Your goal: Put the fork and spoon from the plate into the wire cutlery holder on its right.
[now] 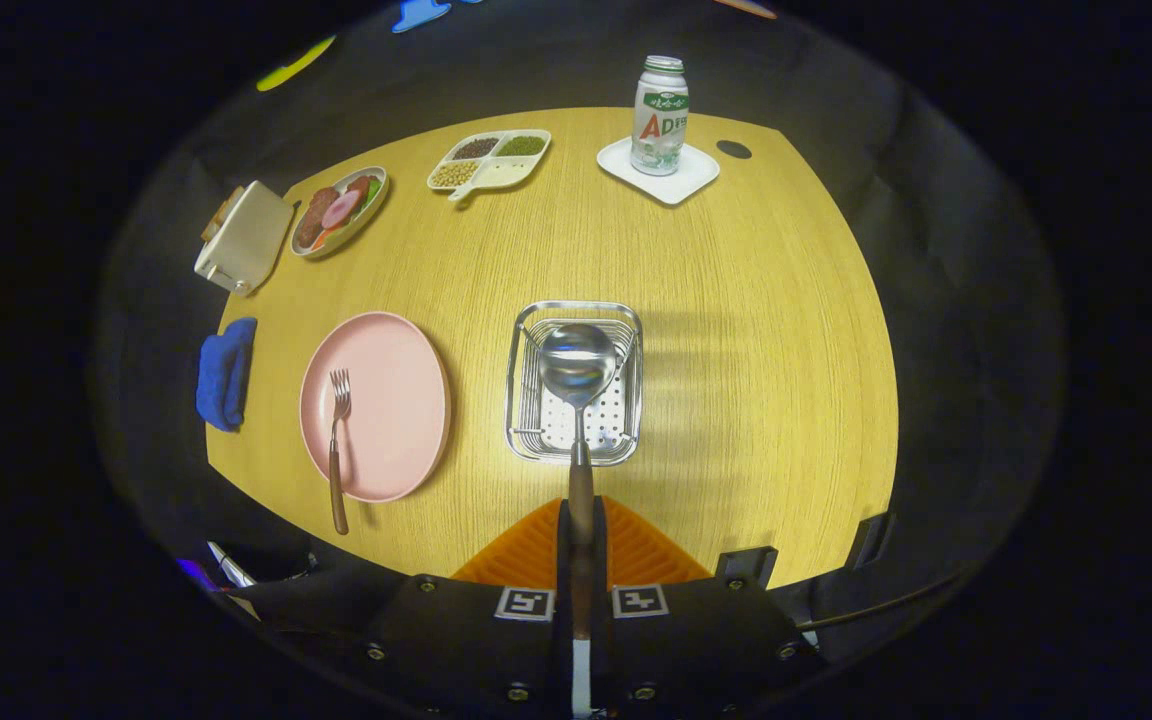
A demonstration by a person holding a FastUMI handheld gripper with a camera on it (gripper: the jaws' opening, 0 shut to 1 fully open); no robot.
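on the yellow wooden table (756, 330), the gripper (581, 560) is closed on the spoon (577, 365) handle, bowl straight ahead over the wire cutlery holder (521, 390). the fork (338, 440) lies lengthwise on the pink plate (391, 400), off to the left.
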